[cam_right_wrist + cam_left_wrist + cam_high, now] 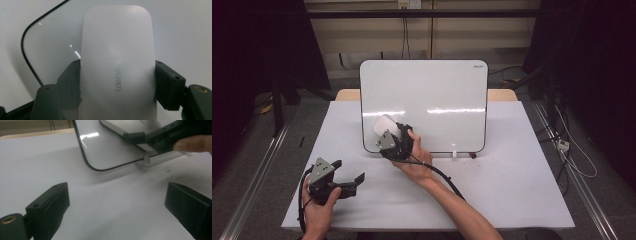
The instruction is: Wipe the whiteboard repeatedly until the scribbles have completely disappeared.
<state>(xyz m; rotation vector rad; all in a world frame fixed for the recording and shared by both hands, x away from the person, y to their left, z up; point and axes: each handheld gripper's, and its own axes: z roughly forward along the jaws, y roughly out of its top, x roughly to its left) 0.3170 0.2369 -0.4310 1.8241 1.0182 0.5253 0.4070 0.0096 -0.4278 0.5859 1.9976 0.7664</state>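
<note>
White table (512, 190) standing on grey floor (257, 165), whiteboard (437, 95) propping at twelve o'clock, right gripper (384, 129) clasping white eraser (382, 123) against it, left gripper (349, 181) gaping unloaded at seven o'clock.

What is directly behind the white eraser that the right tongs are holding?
Behind the white eraser stands the whiteboard, with its glossy surface and black rounded edge showing at the eraser's left side. The right tongs clamp the eraser's sides. The board area under the eraser is covered, so any contact there cannot be seen.
</note>
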